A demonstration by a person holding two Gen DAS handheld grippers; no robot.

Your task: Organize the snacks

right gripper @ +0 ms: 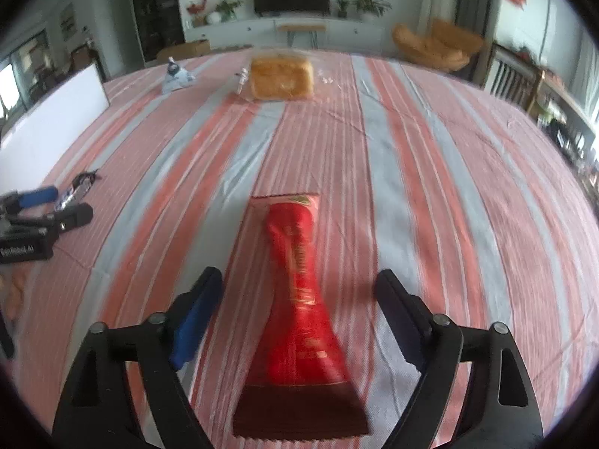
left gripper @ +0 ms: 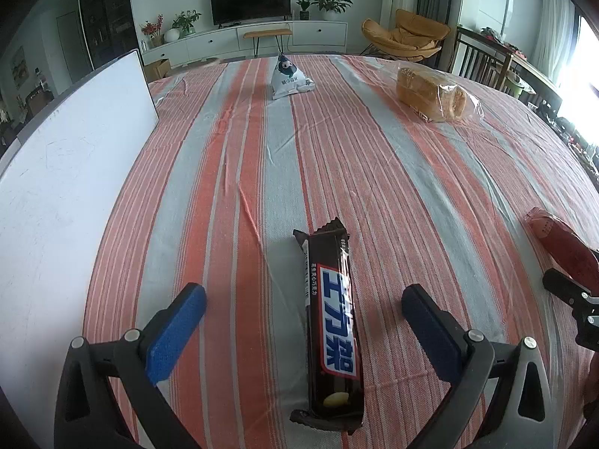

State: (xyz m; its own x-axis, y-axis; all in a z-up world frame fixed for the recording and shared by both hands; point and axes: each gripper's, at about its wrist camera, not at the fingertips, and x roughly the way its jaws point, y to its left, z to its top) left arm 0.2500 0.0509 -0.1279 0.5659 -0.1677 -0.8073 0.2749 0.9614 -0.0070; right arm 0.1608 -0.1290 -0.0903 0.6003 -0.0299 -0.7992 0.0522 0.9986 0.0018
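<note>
**Both tongs wide, a snack lined up under each**

My left gripper hangs with its jaws apart over the chocolate bar, pads clear of the wrapper on both sides. My right gripper is likewise spread around the red packet, nothing clamped yet. To grip well, I judge I should lower until the pads sit level with each wrapper's middle, then close squarely across its width (the red one looks soft and twisted). Both snacks lie flat on the striped cloth, long axes running near to far. The bread and small white bag sit at the far side.
</note>
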